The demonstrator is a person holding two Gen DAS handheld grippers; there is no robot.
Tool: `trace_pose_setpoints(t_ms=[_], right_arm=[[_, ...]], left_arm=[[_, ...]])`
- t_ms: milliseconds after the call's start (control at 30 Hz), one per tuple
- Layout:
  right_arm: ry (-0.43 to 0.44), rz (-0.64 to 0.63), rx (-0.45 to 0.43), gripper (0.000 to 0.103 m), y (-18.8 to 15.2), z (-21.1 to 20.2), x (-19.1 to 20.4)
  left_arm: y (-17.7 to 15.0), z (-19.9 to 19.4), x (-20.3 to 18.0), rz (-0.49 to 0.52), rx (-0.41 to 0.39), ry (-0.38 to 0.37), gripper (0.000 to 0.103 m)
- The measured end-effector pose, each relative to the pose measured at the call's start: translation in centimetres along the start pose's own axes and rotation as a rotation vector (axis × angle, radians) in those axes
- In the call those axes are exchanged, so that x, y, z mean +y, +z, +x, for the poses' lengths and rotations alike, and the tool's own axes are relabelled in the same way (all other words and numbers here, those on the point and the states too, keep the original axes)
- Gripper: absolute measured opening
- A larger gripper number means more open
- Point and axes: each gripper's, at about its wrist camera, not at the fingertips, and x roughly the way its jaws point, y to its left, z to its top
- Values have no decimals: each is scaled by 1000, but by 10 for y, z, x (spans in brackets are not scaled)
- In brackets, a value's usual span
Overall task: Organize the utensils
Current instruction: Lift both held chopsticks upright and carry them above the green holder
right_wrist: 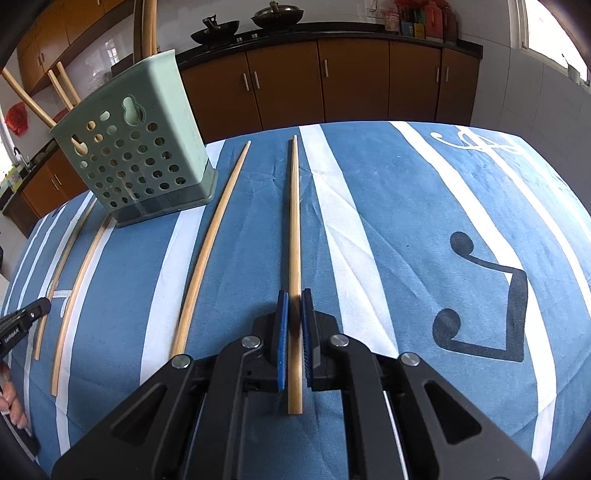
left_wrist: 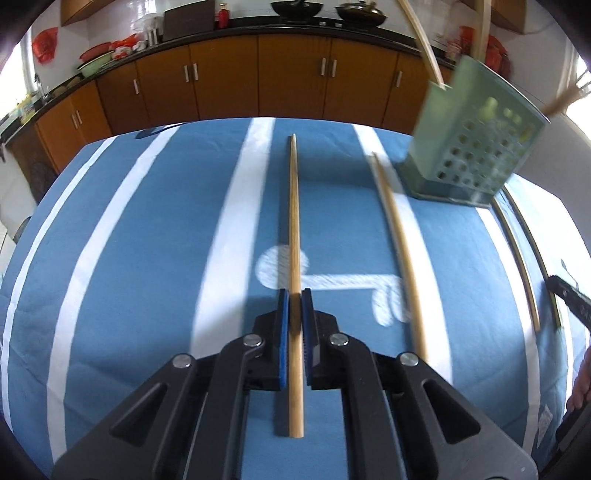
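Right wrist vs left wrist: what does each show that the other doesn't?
Right wrist only: black music-note print on the cloth, bottles on the counter, the right gripper shut on a chopstick.

Left wrist only: red basins on the counter, the left gripper shut on its own chopstick.

Both: green perforated holder with chopsticks in it, loose chopsticks on the blue striped cloth, two woks.
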Motion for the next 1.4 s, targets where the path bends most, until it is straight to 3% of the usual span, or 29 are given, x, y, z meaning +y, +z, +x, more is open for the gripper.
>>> trace_pose_setpoints(t_ms=[133, 367, 1400], right_arm=[[3, -1, -5, 8, -1, -1, -1], [1, -6, -15, 8, -2, -2, -2], [2, -20, -12, 8, -7, -8, -2]], left_arm=[[2, 1, 12, -26, -7, -20, 9], [-6, -1, 4, 17, -54, -18, 13], [-10, -5, 4, 22, -53, -13, 13]])
